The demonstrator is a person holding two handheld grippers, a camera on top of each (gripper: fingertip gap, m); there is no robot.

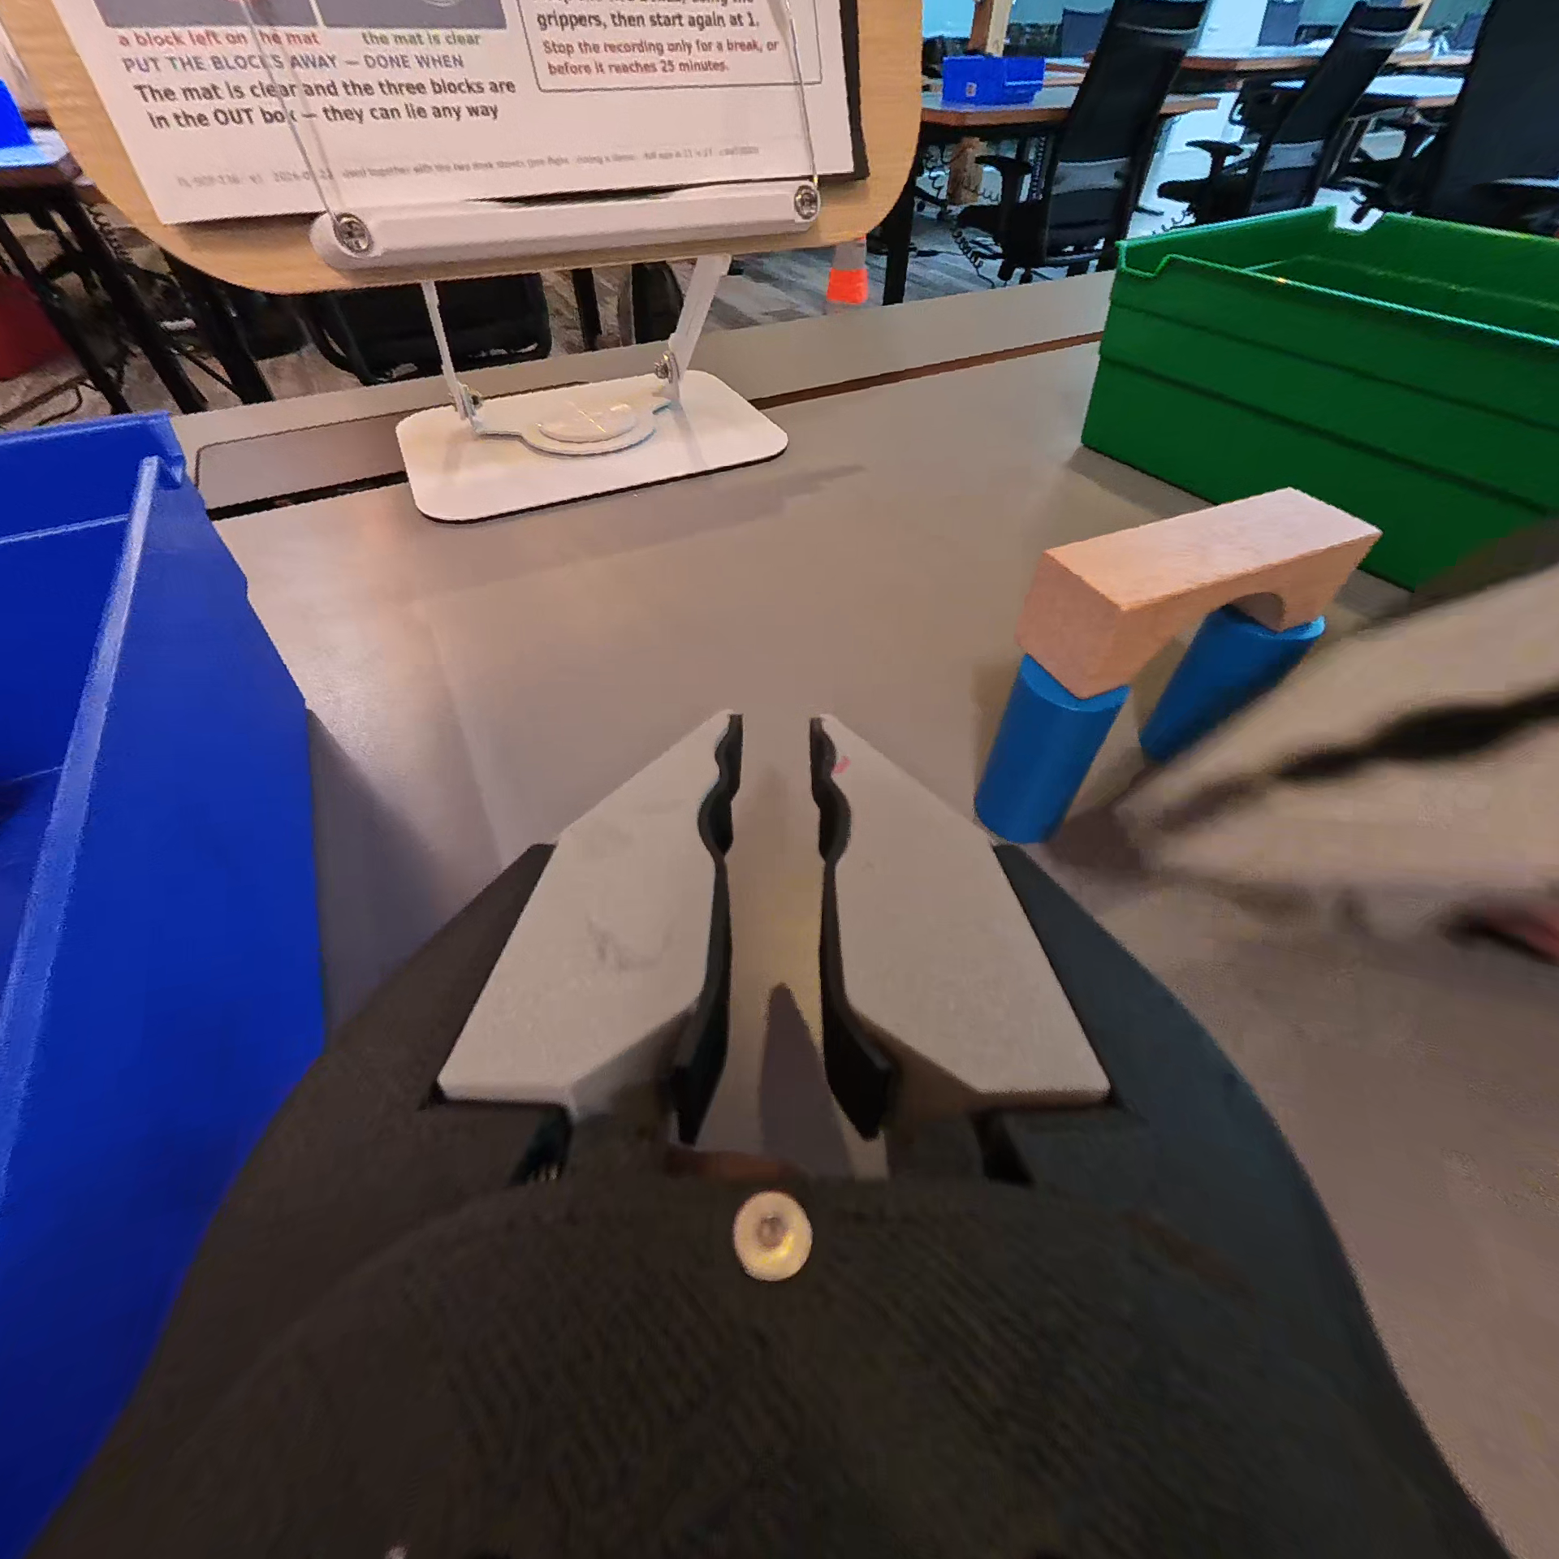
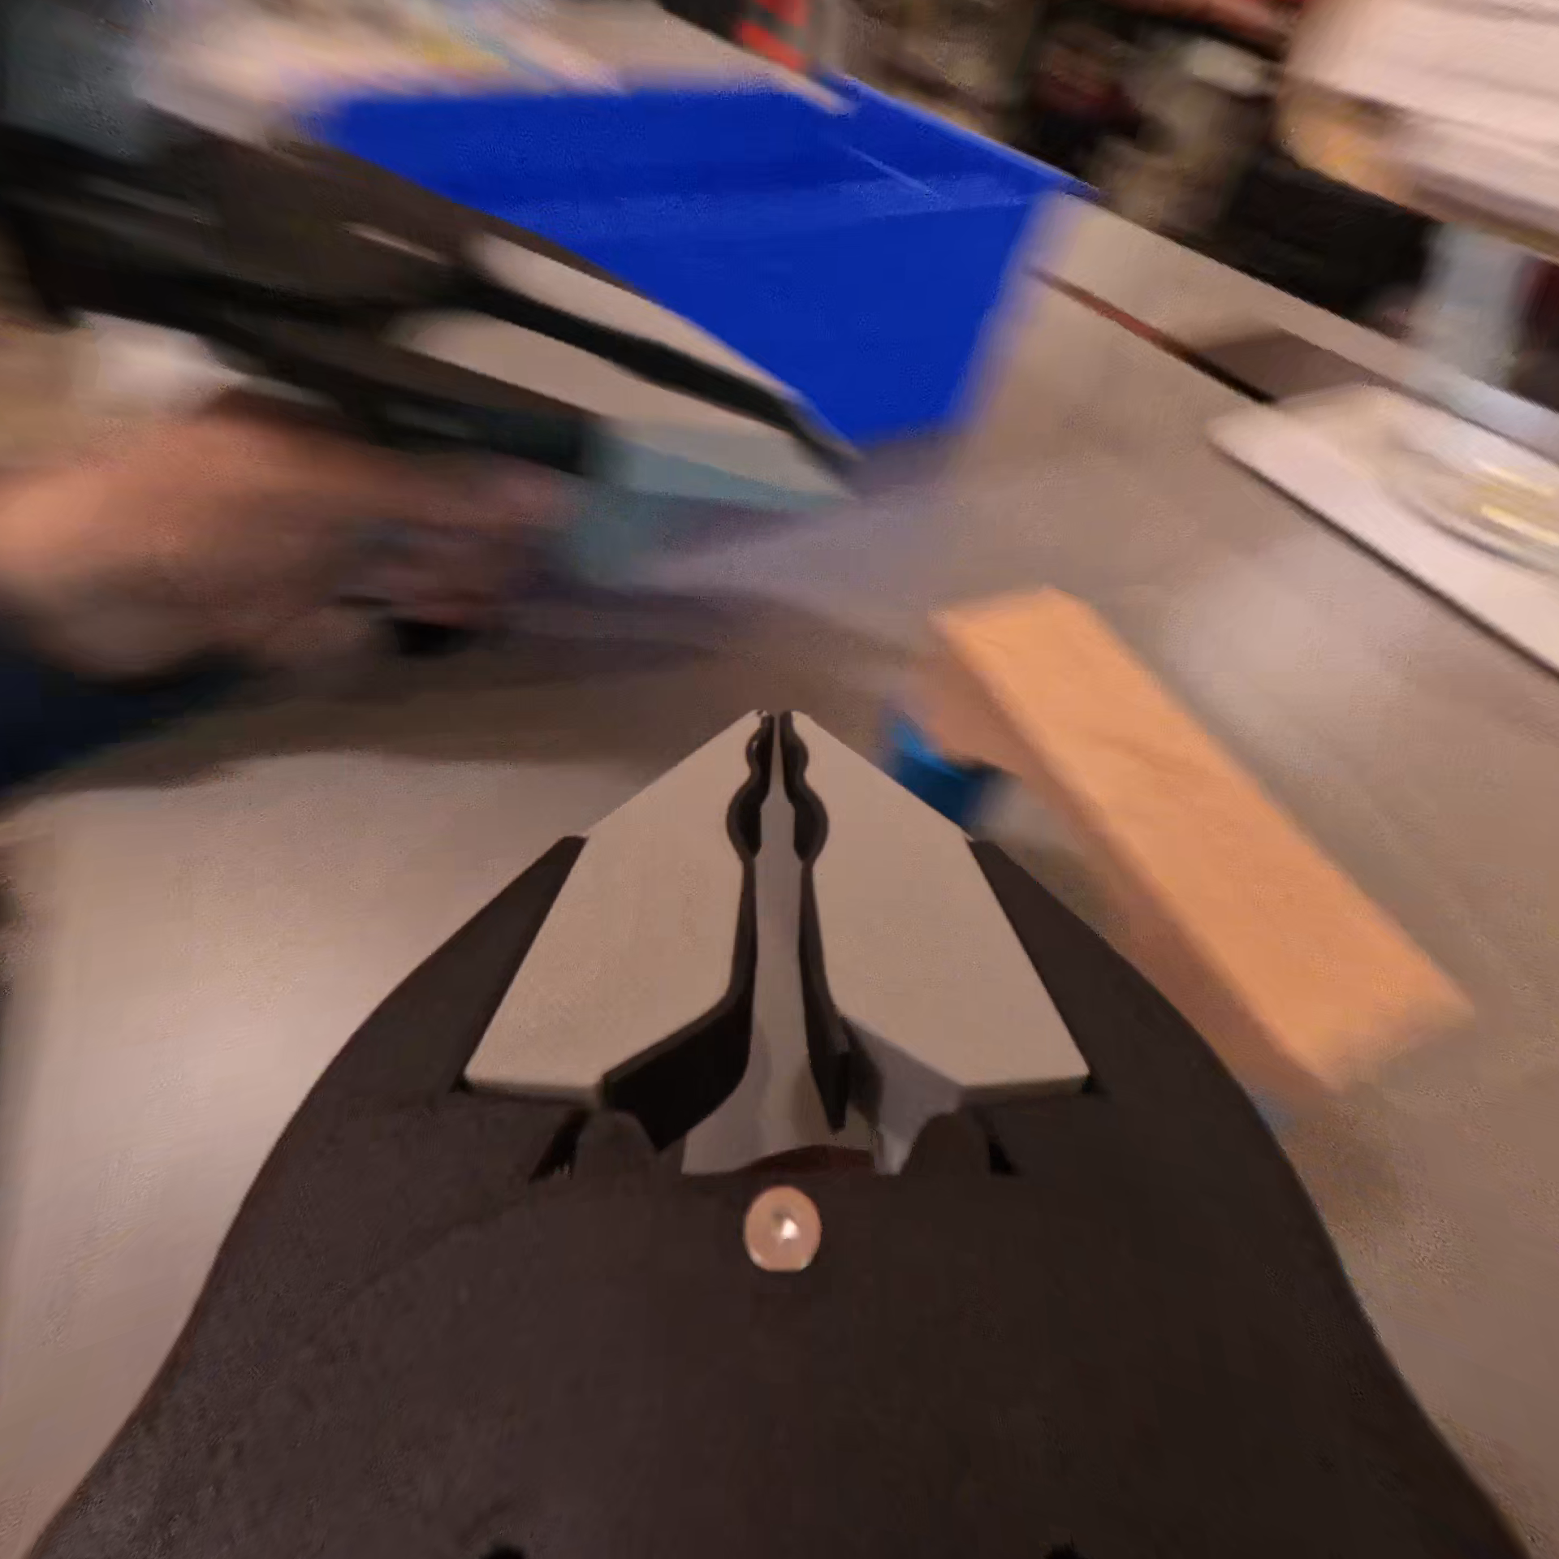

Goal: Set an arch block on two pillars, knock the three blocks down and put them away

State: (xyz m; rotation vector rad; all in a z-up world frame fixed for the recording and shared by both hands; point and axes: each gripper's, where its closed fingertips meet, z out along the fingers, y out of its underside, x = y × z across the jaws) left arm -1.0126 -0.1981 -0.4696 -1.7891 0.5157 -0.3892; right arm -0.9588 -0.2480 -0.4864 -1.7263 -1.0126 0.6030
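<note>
With the arch block (image 1: 1198, 582) sitting on both blue pillars (image 1: 1046, 759) at right of frame, the empty, pressed-together right tongs (image 2: 776, 717) are seemingly sweeping in to topple it, while the left tongs (image 1: 776, 725) are hanging slightly spread, empty.

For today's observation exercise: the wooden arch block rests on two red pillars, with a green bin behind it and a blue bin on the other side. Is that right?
Not quite: the pillars are blue, not red, as the left wrist view shows. The rest holds: the wooden arch block rests on them, with the green bin behind and the blue bin on the other side.
</note>
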